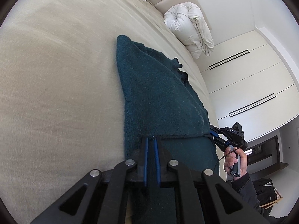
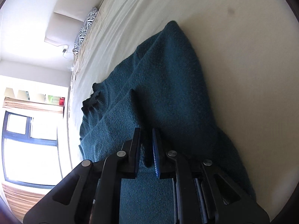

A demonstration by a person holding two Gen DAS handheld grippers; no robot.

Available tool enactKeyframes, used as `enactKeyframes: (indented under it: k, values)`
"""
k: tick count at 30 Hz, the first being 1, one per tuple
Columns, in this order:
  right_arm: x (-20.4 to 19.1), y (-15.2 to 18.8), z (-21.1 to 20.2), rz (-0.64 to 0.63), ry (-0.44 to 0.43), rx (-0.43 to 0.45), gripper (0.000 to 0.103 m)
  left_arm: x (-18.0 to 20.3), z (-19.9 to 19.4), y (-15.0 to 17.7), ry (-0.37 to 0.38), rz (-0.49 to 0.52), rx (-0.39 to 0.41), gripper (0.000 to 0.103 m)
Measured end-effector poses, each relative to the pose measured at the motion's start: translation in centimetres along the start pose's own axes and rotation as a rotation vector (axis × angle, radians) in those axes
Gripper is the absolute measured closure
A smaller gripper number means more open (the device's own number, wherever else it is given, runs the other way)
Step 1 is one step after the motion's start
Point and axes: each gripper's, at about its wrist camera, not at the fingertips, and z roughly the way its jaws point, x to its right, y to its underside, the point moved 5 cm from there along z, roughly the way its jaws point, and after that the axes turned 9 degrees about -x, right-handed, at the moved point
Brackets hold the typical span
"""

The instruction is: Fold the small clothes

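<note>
Fuzzy teal knit sweater pinched by both claws

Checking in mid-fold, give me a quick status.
Left gripper and right gripper both shut on teal sweater. Sweater partly folded on bed. Nothing in the way.

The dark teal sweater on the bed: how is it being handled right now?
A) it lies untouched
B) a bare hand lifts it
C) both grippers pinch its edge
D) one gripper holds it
C: the left gripper and right gripper each clamp the sweater.
</note>
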Motion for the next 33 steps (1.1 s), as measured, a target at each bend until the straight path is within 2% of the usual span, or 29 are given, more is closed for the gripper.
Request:
enactKeyframes:
  k: [1,3,5,7,8,9,10,11,13,15,18,21,24,30,33]
  values:
    - [0.0,0.2,-1.1,-0.003,-0.002,0.035,0.090,0.3,-0.7,0.4,0.001,-0.002,0.016,0.078]
    - [-1.3,0.8,-2.7,-0.063,-0.081,0.065,0.090,1.4,-2.2,1.6,-0.006,0.006,0.062,0.049]
    - [-3.4,1.7,-3.0,-0.134,-0.154,0.046,0.089,2.7,-3.3,3.0,-0.016,0.023,0.106,0.034]
    - [-5.4,2.6,-1.6,-0.186,-0.190,-0.009,0.085,3.6,-3.7,4.5,-0.017,0.022,0.115,0.033]
    - [-5.9,2.9,-0.4,-0.193,-0.195,-0.049,0.073,3.9,-3.7,5.4,-0.016,0.019,0.107,0.033]
    - [-6.0,3.3,1.0,-0.186,-0.190,-0.086,0.051,4.2,-3.6,6.3,-0.019,0.022,0.095,0.033]
    - [-5.7,3.6,2.4,-0.176,-0.170,-0.107,0.042,4.4,-3.4,7.2,-0.031,0.025,0.080,0.033]
    - [-5.0,3.7,3.4,-0.173,-0.143,-0.112,0.039,4.5,-3.3,8.2,-0.049,0.026,0.066,0.032]
    - [-3.7,4.0,2.9,-0.133,-0.222,-0.073,0.043,4.5,-3.3,10.0,-0.082,0.017,0.034,0.032]
    - [-2.2,4.8,0.9,-0.066,-0.253,-0.040,0.041,4.4,-4.0,11.7,-0.093,0.000,0.039,0.032]
    - [0.0,6.7,-3.9,-0.086,-0.173,0.051,0.041,4.6,-5.5,13.8,-0.115,-0.025,0.070,0.030]
    - [3.0,9.7,-9.2,-0.066,-0.198,0.108,0.041,5.1,-6.7,15.9,-0.124,-0.019,0.084,0.026]
    - [6.1,13.1,-13.6,-0.057,-0.171,0.152,0.040,5.1,-6.4,18.1,-0.139,-0.013,0.044,0.025]
    - [11.0,19.5,-16.7,-0.080,-0.027,0.124,0.039,5.0,-6.8,21.3,-0.164,-0.021,0.045,0.025]
    - [13.4,22.0,-17.5,-0.076,0.006,0.094,0.039,5.1,-6.8,22.2,-0.179,-0.020,0.037,0.025]
